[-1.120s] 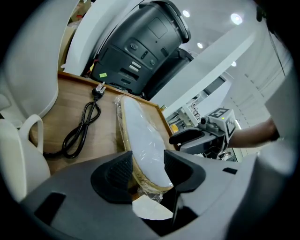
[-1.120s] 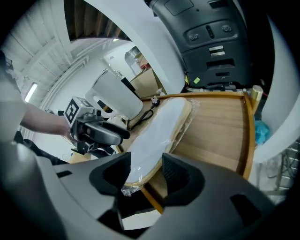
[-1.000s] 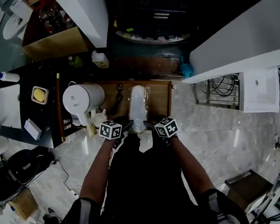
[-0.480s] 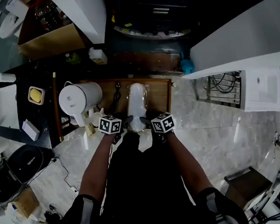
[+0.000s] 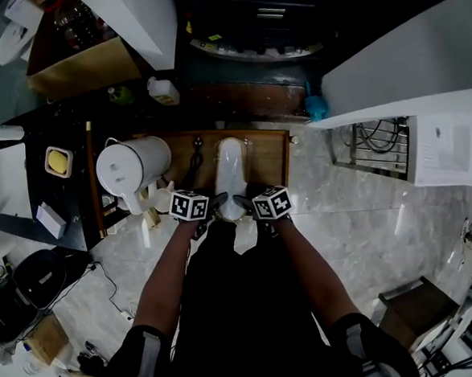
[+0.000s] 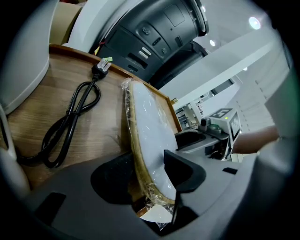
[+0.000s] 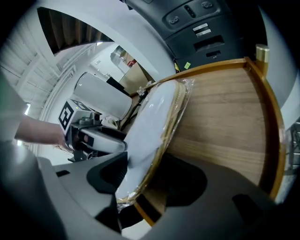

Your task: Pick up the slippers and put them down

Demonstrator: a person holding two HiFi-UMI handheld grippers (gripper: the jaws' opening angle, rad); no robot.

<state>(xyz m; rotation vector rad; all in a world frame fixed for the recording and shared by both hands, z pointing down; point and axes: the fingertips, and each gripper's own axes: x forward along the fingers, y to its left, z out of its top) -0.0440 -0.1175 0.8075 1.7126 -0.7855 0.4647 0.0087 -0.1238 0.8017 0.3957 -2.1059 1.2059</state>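
Your wrapped slippers (image 5: 230, 172) lie lengthwise on the wooden worktop (image 5: 270, 153), with one end toward you. Your left gripper (image 6: 145, 163) has its fingers closed on that near end, one pressing the white upper and the other against the tan sole edge. Your right gripper (image 7: 146, 165) straddles the same end with its fingers spread, the sole side clear of its finger. A black cable (image 6: 70, 124) lies on the wood beside the slippers, apart from them

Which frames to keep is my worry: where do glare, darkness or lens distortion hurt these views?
Head view: fisheye-curved edges, dark upper area, sheen on the marble floor. Left gripper view: black vignette corners, glare on the plastic-wrapped slippers. Right gripper view: the wooden tray looks strongly bowed.
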